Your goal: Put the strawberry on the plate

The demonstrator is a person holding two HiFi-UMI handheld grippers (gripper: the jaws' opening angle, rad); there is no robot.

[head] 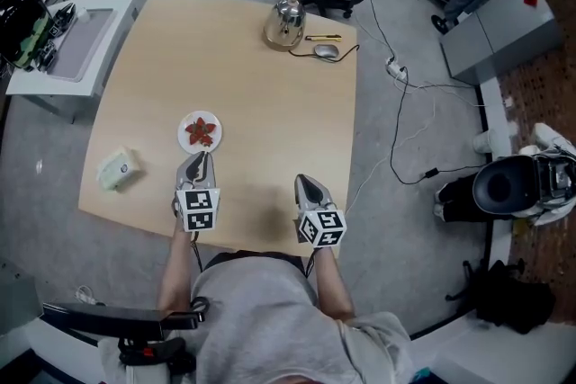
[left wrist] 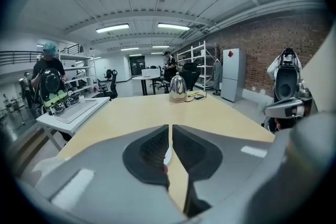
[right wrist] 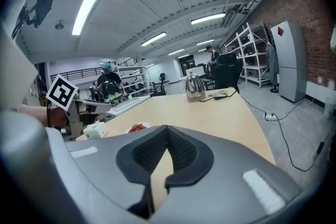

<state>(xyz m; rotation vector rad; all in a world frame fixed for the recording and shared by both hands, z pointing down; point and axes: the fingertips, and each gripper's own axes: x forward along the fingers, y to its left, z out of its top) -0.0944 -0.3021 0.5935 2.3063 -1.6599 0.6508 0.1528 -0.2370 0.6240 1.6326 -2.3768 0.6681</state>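
Observation:
The red strawberry (head: 200, 133) lies on the small white plate (head: 200, 114) near the table's front left; in the right gripper view the strawberry (right wrist: 138, 127) shows beyond the jaws at the left. My left gripper (head: 197, 160) hovers just in front of the plate, its jaws drawn together to a thin slit with nothing between them (left wrist: 170, 126). A sliver of the plate (left wrist: 166, 153) shows through that slit. My right gripper (head: 307, 183) hangs over the table's front edge to the right, shut and empty (right wrist: 167, 127).
A metal kettle (head: 285, 22), a pen (head: 322, 37) and a mouse (head: 326, 51) sit at the table's far side. A pale box (head: 119, 168) lies left of the plate. A white side table (head: 72, 40) stands at the left; cables (head: 405, 103) run over the floor at the right.

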